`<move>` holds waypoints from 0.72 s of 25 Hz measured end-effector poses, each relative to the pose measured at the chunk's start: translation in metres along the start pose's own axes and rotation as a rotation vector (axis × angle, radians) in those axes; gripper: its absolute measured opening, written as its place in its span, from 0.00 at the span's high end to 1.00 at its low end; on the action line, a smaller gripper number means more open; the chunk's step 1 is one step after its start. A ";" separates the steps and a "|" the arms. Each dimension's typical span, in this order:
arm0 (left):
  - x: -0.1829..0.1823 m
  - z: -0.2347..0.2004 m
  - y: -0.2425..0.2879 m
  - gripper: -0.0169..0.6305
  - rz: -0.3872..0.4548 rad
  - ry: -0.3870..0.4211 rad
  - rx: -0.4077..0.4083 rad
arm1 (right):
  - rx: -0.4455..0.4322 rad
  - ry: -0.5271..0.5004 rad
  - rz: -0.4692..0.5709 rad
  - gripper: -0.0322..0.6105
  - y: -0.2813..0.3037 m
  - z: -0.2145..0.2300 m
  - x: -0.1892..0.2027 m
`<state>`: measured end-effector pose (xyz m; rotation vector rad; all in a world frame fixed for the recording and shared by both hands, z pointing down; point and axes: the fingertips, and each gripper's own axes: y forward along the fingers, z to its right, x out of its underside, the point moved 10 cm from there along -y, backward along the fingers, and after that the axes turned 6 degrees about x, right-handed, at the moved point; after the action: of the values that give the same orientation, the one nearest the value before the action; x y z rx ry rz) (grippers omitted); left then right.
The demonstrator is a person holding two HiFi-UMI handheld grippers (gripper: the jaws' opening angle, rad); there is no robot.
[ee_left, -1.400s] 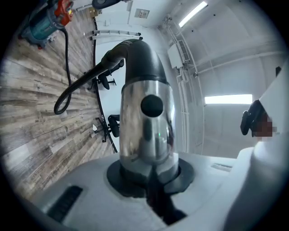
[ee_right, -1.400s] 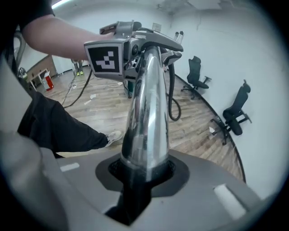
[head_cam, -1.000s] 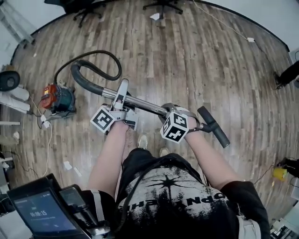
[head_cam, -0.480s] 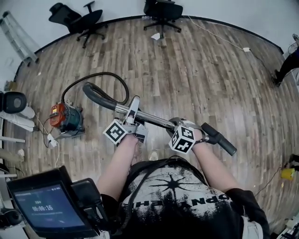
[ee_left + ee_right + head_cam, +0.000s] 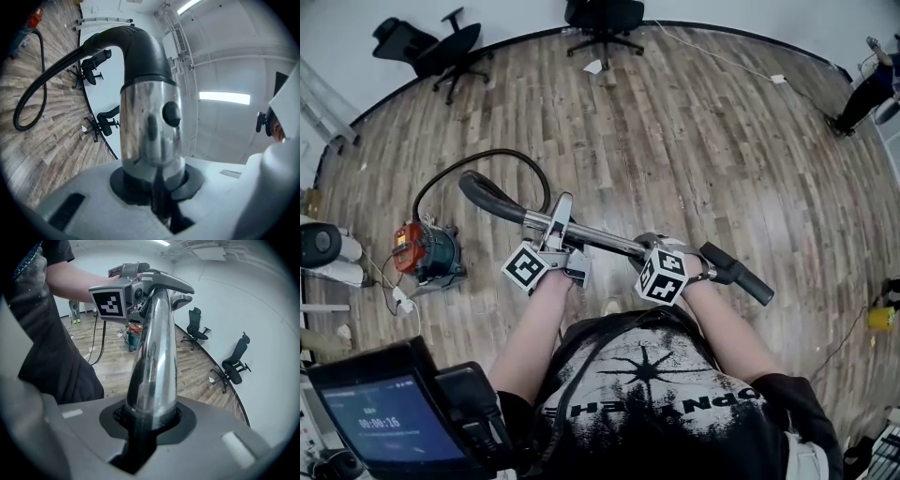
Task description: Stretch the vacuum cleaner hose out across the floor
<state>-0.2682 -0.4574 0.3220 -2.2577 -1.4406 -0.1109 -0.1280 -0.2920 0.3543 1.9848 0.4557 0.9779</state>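
Observation:
In the head view a chrome wand (image 5: 598,236) runs level in front of me, with a black end piece (image 5: 741,275) at its right. At its left a curved black handle (image 5: 486,195) leads into the black hose (image 5: 502,156). The hose loops back to the red and teal vacuum cleaner (image 5: 427,255) on the floor. My left gripper (image 5: 560,246) is shut on the wand near the handle, and its own view shows the chrome tube (image 5: 150,126) clamped in the jaws. My right gripper (image 5: 667,258) is shut on the wand (image 5: 152,357) further right.
Two black office chairs (image 5: 441,47) (image 5: 602,17) stand by the far wall, with a scrap of paper (image 5: 593,67) near them. A thin cable (image 5: 722,61) crosses the far floor. A white power strip (image 5: 398,298) lies by the cleaner. A screen (image 5: 384,417) sits at bottom left.
The head view has tilted up, so more of the far wall and chairs shows. The wand with both grippers sits slightly higher and further right in it. Both grips are unchanged.

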 end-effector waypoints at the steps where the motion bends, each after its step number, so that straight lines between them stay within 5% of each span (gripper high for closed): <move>1: 0.004 0.001 0.001 0.89 -0.004 -0.002 -0.003 | -0.002 0.002 -0.005 0.80 -0.003 0.000 0.004; 7: 0.067 -0.009 0.040 0.89 -0.026 -0.045 -0.018 | -0.040 0.031 -0.036 0.80 -0.019 0.021 0.071; 11: 0.076 -0.013 0.043 0.89 -0.029 -0.065 -0.041 | -0.083 0.042 -0.055 0.80 -0.022 0.023 0.080; 18: 0.163 0.007 0.058 0.89 0.125 -0.023 -0.118 | -0.208 -0.085 -0.002 0.80 -0.047 0.052 0.161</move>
<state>-0.1450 -0.3381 0.3464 -2.4457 -1.3317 -0.1341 0.0155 -0.1922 0.3739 1.8299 0.2966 0.8983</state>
